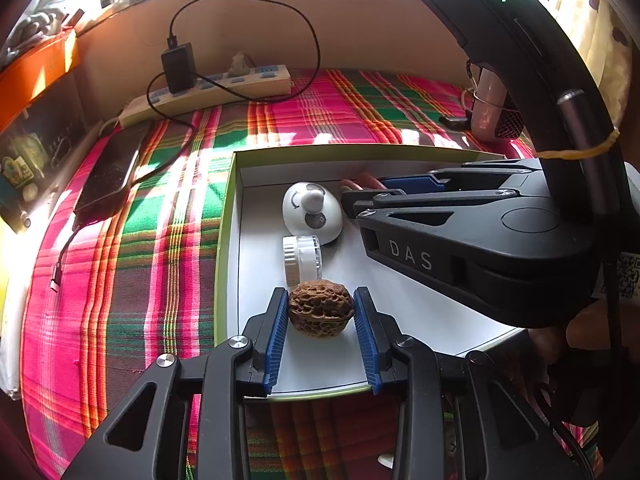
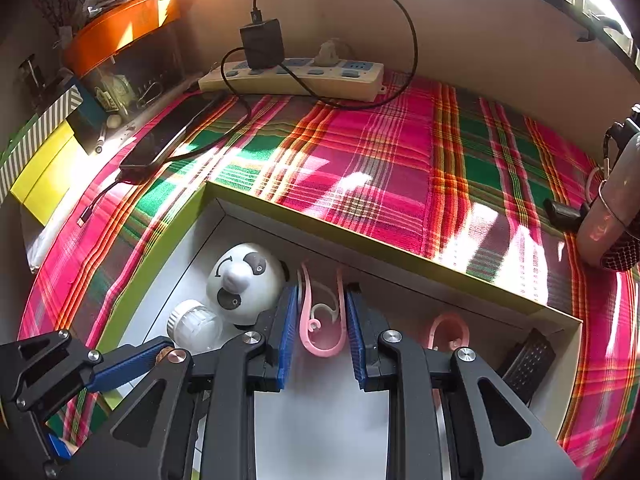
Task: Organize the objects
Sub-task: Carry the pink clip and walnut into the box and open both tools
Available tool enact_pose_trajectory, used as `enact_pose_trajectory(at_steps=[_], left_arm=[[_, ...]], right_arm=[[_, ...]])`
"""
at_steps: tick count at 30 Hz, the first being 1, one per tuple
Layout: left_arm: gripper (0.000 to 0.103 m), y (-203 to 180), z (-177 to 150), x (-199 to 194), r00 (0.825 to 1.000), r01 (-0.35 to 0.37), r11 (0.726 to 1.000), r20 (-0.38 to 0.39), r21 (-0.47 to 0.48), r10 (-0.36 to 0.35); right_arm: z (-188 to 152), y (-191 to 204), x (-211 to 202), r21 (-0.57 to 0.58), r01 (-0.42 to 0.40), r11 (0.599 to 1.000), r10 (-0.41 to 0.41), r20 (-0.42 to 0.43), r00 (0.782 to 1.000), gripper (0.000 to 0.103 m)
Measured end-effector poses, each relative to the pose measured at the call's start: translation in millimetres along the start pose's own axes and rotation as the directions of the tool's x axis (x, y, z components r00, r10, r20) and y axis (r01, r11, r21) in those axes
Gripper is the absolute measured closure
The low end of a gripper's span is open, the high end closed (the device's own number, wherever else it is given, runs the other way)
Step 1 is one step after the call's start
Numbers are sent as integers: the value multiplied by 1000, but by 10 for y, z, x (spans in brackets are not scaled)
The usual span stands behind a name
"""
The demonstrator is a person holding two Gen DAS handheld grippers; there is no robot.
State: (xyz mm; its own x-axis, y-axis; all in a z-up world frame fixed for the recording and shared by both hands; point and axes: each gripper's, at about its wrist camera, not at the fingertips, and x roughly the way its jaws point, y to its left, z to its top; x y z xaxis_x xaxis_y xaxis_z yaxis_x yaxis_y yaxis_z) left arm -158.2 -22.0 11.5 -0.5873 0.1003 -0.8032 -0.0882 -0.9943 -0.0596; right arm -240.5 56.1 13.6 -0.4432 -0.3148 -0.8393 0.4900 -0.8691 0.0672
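A green-rimmed white box lid (image 1: 226,216) lies on the plaid cloth. My left gripper (image 1: 321,307) is shut on a brown walnut (image 1: 320,312), low over the lid's floor. Beyond it lie a small clear jar with a white cap (image 1: 301,258) and a white panda-faced dome (image 1: 312,213). My right gripper (image 2: 322,312) is open inside the same lid (image 2: 360,236), its fingers on either side of a pink plastic hook (image 2: 320,332). A second pink hook (image 2: 448,330) and a black perforated piece (image 2: 528,360) lie to its right. The panda dome (image 2: 245,282) and the jar (image 2: 196,326) sit to its left.
A power strip (image 2: 292,78) with a black charger and cable runs along the back wall. A phone (image 1: 108,170) lies at the left on the cloth. An orange box (image 2: 124,34) and a yellow box (image 2: 44,176) stand at far left. A pink bottle (image 2: 608,208) stands at right.
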Motion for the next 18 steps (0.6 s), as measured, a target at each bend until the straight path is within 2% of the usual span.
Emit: enact_pose_trajectory(at_steps=[4, 7, 10, 18], left_arm=[[72, -1, -1, -1, 1000, 2, 1000, -1, -2, -2], [72, 1, 3, -1, 1000, 10, 1000, -2, -8, -10], [72, 14, 8, -6, 1000, 15, 1000, -1, -15, -15], [72, 27, 14, -29, 1000, 19, 999, 4, -30, -18]], right_arm=[[-1, 11, -4, -1, -4, 1000, 4, -1, 1000, 77], [-5, 3, -10, 11, -16, 1000, 16, -1, 1000, 68], [-5, -3, -35, 13, -14, 1000, 14, 7, 1000, 65], [-18, -34, -142, 32, -11, 999, 10, 29, 1000, 64]])
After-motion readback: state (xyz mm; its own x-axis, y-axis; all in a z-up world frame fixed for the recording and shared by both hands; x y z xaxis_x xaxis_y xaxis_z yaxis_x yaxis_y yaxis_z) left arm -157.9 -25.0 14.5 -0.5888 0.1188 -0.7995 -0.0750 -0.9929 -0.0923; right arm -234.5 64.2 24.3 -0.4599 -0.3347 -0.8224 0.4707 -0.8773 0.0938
